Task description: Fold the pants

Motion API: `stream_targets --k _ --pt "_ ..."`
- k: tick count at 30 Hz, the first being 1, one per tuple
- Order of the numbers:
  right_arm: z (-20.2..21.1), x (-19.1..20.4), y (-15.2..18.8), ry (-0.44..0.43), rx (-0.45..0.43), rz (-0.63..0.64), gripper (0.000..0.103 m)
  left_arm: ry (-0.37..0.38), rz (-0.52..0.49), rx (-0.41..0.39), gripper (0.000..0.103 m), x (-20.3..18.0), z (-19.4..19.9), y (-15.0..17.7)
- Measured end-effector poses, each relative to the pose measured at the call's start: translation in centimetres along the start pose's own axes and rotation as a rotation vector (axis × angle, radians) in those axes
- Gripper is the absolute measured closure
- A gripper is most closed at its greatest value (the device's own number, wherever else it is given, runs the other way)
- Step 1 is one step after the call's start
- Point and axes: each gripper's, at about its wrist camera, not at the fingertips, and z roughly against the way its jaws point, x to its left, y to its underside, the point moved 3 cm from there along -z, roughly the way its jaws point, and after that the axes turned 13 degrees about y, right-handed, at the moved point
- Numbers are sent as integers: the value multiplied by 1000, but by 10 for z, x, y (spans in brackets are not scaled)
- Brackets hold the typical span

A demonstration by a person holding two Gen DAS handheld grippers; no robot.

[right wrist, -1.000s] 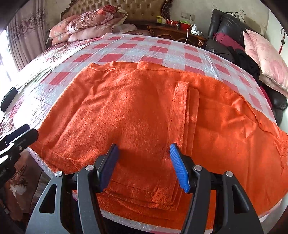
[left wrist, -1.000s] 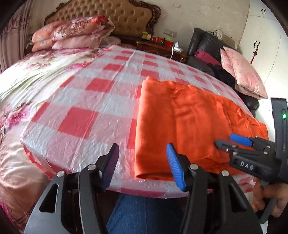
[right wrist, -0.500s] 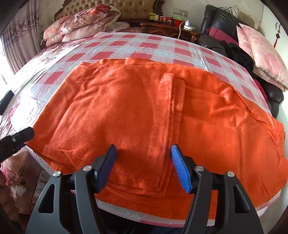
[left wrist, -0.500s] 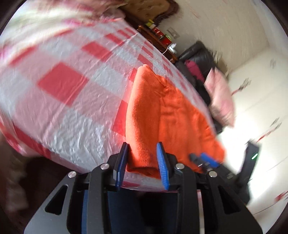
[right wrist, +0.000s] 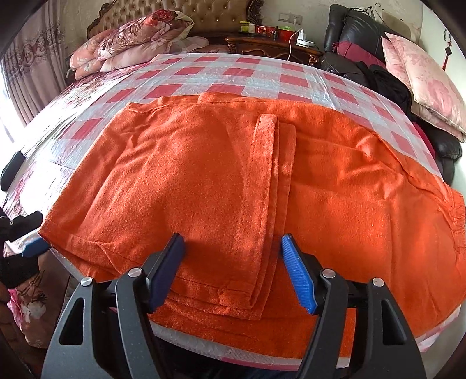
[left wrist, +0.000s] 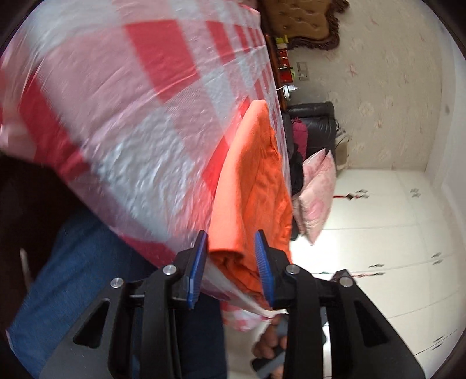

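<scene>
Orange pants (right wrist: 233, 180) lie partly folded on the red-and-white checked sheet (right wrist: 256, 75) at the bed's near edge; a folded-over leg panel ends in a hem near the middle. My right gripper (right wrist: 233, 262) is open, low over the pants' near hem, its jaws astride the folded panel's edge. My left gripper (left wrist: 231, 256) is rolled sideways at the pants' (left wrist: 256, 189) near left corner, jaws open with the folded orange corner between them, pads not pressed on it. The left gripper also shows at the left edge of the right wrist view (right wrist: 29, 245).
Floral pillows (right wrist: 131, 38) and a tufted headboard (right wrist: 174, 11) are at the far end. A nightstand (right wrist: 273, 43) with bottles, a black sofa (right wrist: 364, 32) with pink cushions (right wrist: 422, 78) stand to the right. A dark object (right wrist: 11, 169) lies at the bed's left.
My left gripper swung in from the left, rolled sideways and narrowed its jaws around the pants' near corner. My right gripper moved slightly closer over the hem, still open.
</scene>
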Motion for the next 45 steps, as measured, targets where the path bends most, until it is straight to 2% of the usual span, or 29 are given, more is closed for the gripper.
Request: stream_targets --k 4,10,14,15,16,17,18,20,21,24,26,29,32,36,40,41,42,43,44,45 --pt "0 0 0 3 -2 2 37 22 26 -14 69 1 -4 -3" --pt "-1 -1 0 0 -5 3 36 -53 -72 -23 69 -18 -15 -11" --pt "-1 -1 1 0 -5 3 36 -80 -71 -24 69 -16 -21 -8" --pt "-1 -1 0 1 -5 5 36 -89 -82 -26 71 -16 -22 -7" --pt "-1 -2 -1 4 -1 9 36 -105 -97 -25 77 -18 -23 -7" --pt "-1 -1 -2 5 6 14 36 -140 -122 -27 89 -21 -25 -8" --pt "-1 -1 -3 6 14 20 36 -183 -167 -29 92 -25 -25 -7" --pt "2 0 -10 32 45 54 36 -240 -261 -37 93 -38 -26 -2" --pt "9 -1 -20 47 29 63 36 -262 -326 -41 93 -49 -26 2" --pt "30 4 -53 3 -11 76 34 -305 -465 -59 93 -73 -30 14" --pt "40 19 -86 -65 -7 93 31 -339 -544 -74 93 -85 -34 22" --pt "41 62 -130 -144 46 188 31 -442 -676 -82 93 -97 -43 36" --pt "31 111 -163 -151 119 289 30 -522 -764 -95 93 -102 -47 46" --pt "12 162 -167 -109 203 398 30 -568 -872 -108 93 -113 -54 58" --pt "-11 190 -150 -65 245 480 30 -566 -936 -110 93 -121 -57 66" --pt "-15 190 -147 -47 243 489 33 -563 -944 -110 93 -122 -58 66" --pt "-20 191 -144 -42 233 497 44 -554 -947 -112 94 -122 -54 68" --pt "-22 191 -142 -47 233 495 71 -546 -948 -115 94 -123 -53 66" --pt "-25 188 -142 -44 241 477 88 -534 -943 -119 94 -123 -48 67" --pt "-26 185 -143 -65 247 444 90 -525 -935 -125 94 -123 -43 63"
